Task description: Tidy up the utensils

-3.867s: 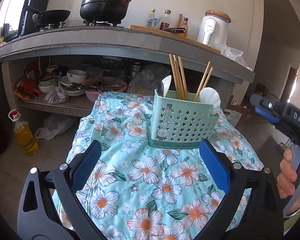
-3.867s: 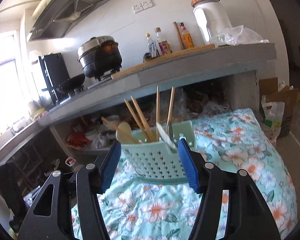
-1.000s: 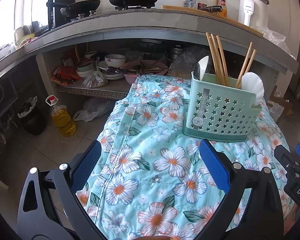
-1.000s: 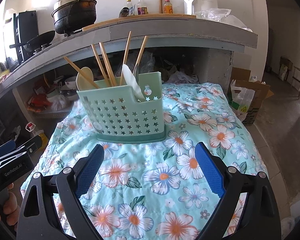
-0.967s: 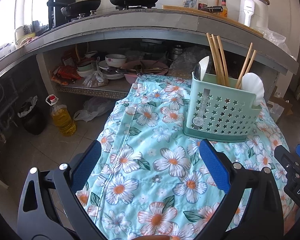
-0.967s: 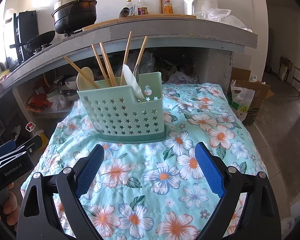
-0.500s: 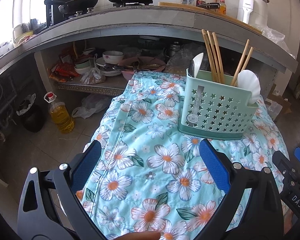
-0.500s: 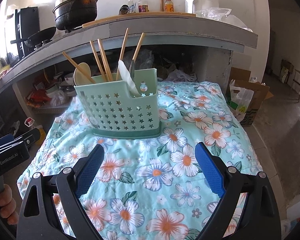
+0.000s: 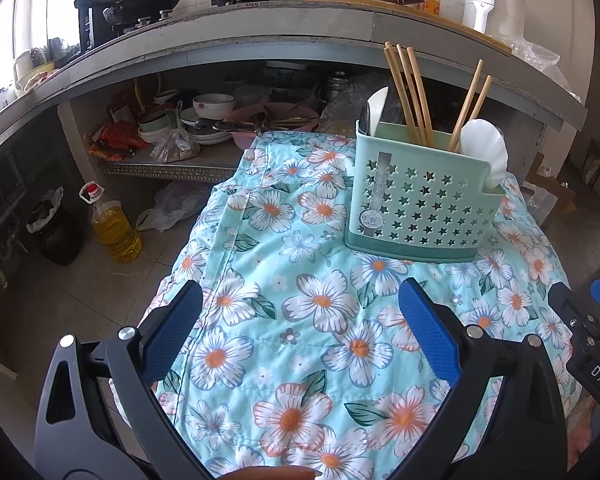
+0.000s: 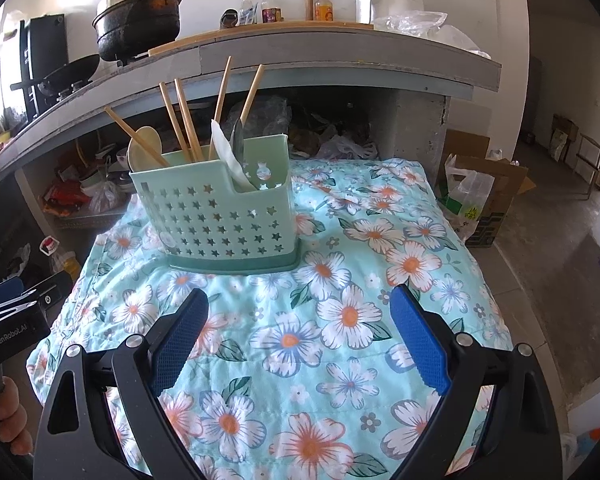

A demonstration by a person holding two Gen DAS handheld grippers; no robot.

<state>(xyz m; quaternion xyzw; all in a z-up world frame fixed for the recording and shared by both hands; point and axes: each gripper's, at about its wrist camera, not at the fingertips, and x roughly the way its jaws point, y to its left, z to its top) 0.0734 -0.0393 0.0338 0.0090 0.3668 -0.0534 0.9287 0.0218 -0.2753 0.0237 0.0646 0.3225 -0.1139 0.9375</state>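
A mint green utensil caddy (image 9: 420, 196) with star cut-outs stands upright on the floral cloth (image 9: 300, 320); it also shows in the right wrist view (image 10: 220, 220). It holds wooden chopsticks (image 9: 410, 92), white spoons (image 9: 486, 152) and a dark utensil (image 10: 238, 136). My left gripper (image 9: 300, 304) is open and empty, well short of the caddy. My right gripper (image 10: 300, 312) is open and empty, also short of it. Each gripper shows at the edge of the other's view.
A grey counter (image 9: 260, 28) behind carries a black pot (image 10: 140, 20), a wok, bottles and a white appliance (image 9: 492, 0). Bowls (image 9: 212, 104) fill the shelf below. An oil bottle (image 9: 112, 228) stands on the floor left; a cardboard box (image 10: 488, 196) on the right.
Both grippers have drawn back and away from the caddy, which now sits farther off. Both stay open and empty. The caddy has not moved.
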